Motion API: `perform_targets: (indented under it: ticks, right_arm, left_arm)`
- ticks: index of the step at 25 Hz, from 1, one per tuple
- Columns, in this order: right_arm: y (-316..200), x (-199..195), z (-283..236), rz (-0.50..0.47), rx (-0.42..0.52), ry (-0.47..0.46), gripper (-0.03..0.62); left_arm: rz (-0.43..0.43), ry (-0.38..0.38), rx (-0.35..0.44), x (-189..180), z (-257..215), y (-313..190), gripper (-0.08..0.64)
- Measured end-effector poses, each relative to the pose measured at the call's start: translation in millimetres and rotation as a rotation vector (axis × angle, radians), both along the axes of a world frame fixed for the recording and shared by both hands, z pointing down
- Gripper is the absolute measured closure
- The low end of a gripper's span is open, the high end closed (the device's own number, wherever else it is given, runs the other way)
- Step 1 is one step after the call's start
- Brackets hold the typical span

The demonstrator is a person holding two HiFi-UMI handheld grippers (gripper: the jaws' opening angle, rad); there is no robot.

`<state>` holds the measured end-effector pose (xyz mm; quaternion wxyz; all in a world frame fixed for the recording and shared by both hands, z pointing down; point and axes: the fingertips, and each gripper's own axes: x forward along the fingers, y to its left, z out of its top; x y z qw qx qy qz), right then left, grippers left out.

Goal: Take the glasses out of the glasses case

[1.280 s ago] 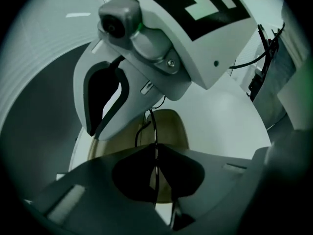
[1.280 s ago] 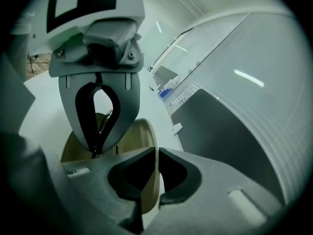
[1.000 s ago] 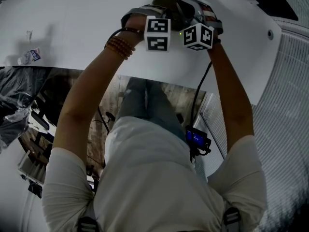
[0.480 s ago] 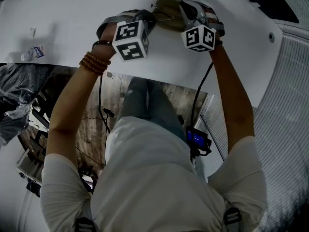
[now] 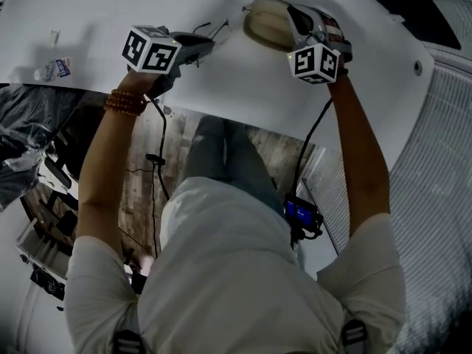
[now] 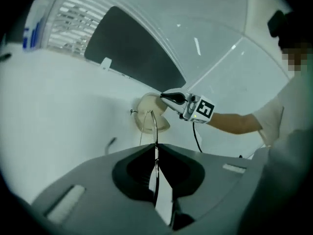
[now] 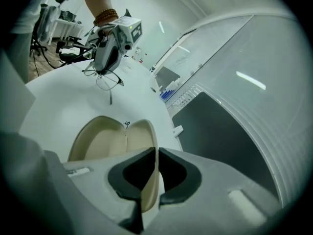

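**Glasses out, pinched in the left claw**

Reaches both arms forward over the white bench (image 5: 88, 21). Angles the left forearm (image 5: 103, 168) outward, with a bead bracelet (image 5: 124, 103) at the wrist. Tips the left claw (image 5: 209, 43) downward, aimed across toward the right claw (image 5: 293, 11). Stretches the right forearm (image 5: 361, 153) straight out and tips that claw down at the bench too.

Holds the left claw's jaws almost together, a narrow slit only, clamped on the thin wire frame of the glasses (image 6: 154, 124). Carries the frame upright between the pads, with a lens rim just past the tips. Cannot tell whether any part of the frame touches the bench.

Holds the right claw's jaws narrow as well, nipped on the rim of one shell of the glasses case (image 7: 110, 138). Grips the case open on the bench, right at and just ahead of the right claw's tips, with cream lining showing in both spread halves. Has the case well ahead of the left claw's tips, apart from the glasses. Shows, from the right claw, the glasses hanging under the left claw, far ahead and off to the left.
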<state>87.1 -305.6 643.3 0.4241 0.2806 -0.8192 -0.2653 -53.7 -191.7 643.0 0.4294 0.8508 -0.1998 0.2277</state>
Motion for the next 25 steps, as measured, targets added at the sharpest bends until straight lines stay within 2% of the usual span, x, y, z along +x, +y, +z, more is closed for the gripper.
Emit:
perform_targets:
  ticks: [2,4,8,10,16,22,25]
  right_arm:
    - [0.0,-0.8,-0.6,-0.001,-0.002,0.003,0.569]
    - [-0.1,-0.8,-1.4,-0.002,-0.001,0.006,0.569]
    - [0.2,0.2,-1.9,-0.002,0.003,0.005,0.569]
    - [0.7,0.9,-2.2,0.0,0.004,0.004,0.569]
    - [2.0,-1.8,-0.6,0.003,0.007,0.006,0.569]
    - [0.9,1.4,-0.9,0.005,0.007,0.013,0.569]
    - [1.7,0.3,-1.5,0.013,0.007,0.015,0.569]
  left_arm:
    - [-0.049,0.047,-0.094,-6.6,16.1,-0.3,0.538]
    - [-0.078,0.052,-0.159,-12.3,32.8,0.9,0.539]
    - [-0.106,0.036,-0.2,-18.7,48.4,0.2,0.537]
    - [-0.113,0.036,-0.203,-18.5,50.9,0.2,0.529]
    - [-0.162,0.083,-0.173,-21.8,45.2,-3.5,0.42]
    - [-0.164,0.053,-0.121,-26.3,37.3,-5.5,0.324]
    - [-0.166,0.022,-0.1,-35.6,38.0,-4.0,0.328]
